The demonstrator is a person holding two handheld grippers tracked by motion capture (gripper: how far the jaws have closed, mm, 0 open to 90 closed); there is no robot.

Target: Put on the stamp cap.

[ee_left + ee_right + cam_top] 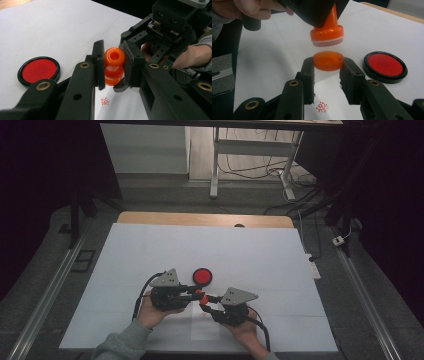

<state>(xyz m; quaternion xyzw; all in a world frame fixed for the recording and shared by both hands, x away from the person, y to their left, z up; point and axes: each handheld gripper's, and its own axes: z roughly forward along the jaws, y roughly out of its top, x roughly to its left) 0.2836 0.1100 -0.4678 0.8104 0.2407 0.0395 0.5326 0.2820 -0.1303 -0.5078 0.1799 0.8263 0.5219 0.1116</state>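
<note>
Room is dim w/ dark sides at left & right of the frame. White table top (150, 250) fills the center; a wooden edge (150, 217) shows along its far side. Grey floor (165, 195) beyond, upper center, w/ white desk legs (215, 165) and loose black cables (260, 167). Metal rails (45, 295) run diagonally at lower left & lower right. White power strip (314, 269) at right.

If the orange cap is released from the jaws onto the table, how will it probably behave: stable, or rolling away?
The orange cap, held level in the right gripper, looks low, wide and flat, so it would probably settle flat. Dropped on edge, its round rim might let it roll. It looks like thin, glossy plastic, so likely light and somewhat slippery between the pads.
</note>
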